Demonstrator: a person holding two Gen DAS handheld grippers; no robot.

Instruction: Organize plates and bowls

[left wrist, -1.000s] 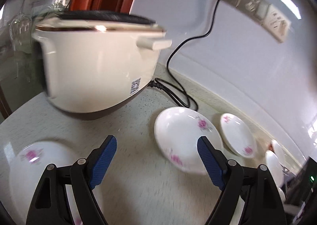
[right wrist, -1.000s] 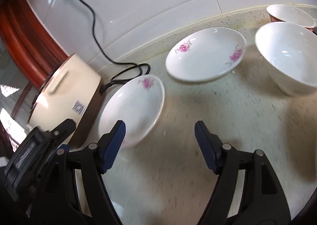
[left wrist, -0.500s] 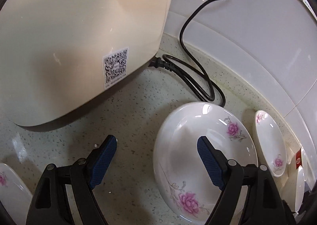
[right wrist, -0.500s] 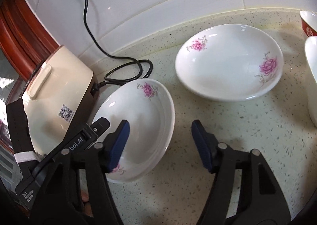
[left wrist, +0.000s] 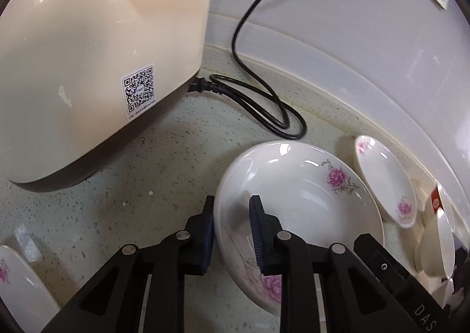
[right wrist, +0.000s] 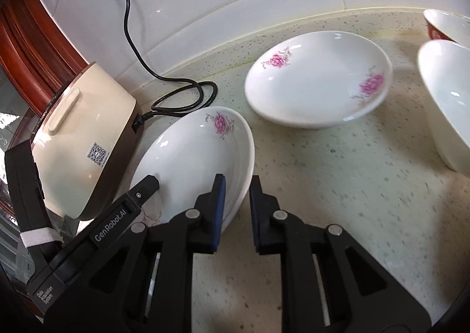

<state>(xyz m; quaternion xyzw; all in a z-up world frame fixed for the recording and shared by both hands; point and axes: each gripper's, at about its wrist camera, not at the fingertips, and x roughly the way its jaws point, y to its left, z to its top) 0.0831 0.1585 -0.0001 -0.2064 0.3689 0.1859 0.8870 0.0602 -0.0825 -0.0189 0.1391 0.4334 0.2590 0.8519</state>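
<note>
Left gripper (left wrist: pixel 230 223) closed on near-left rim of shallow white porcelain plate with pink flowers (left wrist: pixel 299 186); right gripper (right wrist: pixel 237 209) pinches opposite rim, pads nearly closed. Two-sided hold likely steadies lift.

Plate on speckled stone counter (right wrist: pixel 337 180), just beside cream cooker (right wrist: pixel 85 139). Whether plate is raised: cannot tell.

Right view alone shows second flowered plate (right wrist: pixel 317 80) and plain white bowl (right wrist: pixel 446 98). Left view alone shows third plate edge (left wrist: pixel 20 280).

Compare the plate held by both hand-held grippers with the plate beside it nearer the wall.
The gripped plate has a hand-held gripper on each side of its rim, left and right; the other plate lies untouched. The gripped one sits beside the cooker; the other sits by the white bowl. Both are white with pink flowers.
</note>
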